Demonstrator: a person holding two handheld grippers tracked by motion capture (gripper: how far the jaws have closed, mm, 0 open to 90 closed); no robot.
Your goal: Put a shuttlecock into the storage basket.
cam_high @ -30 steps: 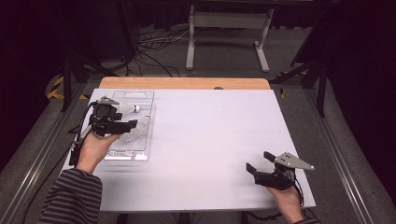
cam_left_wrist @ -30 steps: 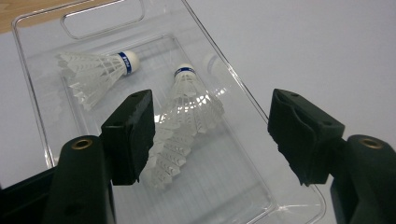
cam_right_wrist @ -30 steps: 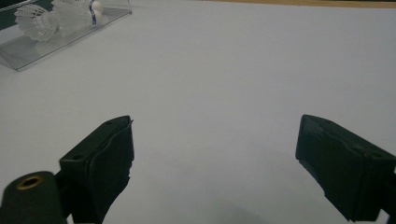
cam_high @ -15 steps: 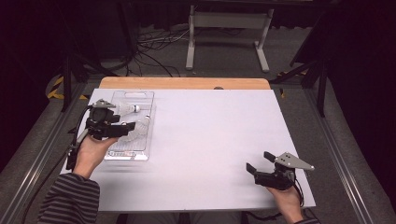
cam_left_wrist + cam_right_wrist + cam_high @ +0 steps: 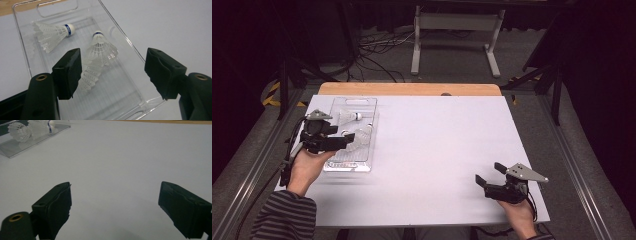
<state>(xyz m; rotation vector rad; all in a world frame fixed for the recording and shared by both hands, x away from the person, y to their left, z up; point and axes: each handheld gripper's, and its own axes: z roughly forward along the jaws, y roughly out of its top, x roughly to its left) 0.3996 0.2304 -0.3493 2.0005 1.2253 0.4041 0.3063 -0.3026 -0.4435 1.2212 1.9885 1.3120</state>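
My left gripper (image 5: 112, 75) hangs over the clear tray (image 5: 130, 45), jaws wide apart and empty. I should lower squarely around the nearer shuttlecock (image 5: 98, 53) and close gently on its feathers. My right gripper (image 5: 115, 212) rests open on the table (image 5: 130, 157).

Between the matt black plastic jaws lies a clear, glossy plastic tray (image 5: 130, 47) with a ribbed floor, holding white feathery shuttlecocks (image 5: 100, 51), while the counter (image 5: 442, 145) looks smooth, matt white, edged in wood.

Hand-held gripper (image 5: 115, 207) jaws wide over white table (image 5: 120, 162); shuttlecocks (image 5: 30, 130) far off.
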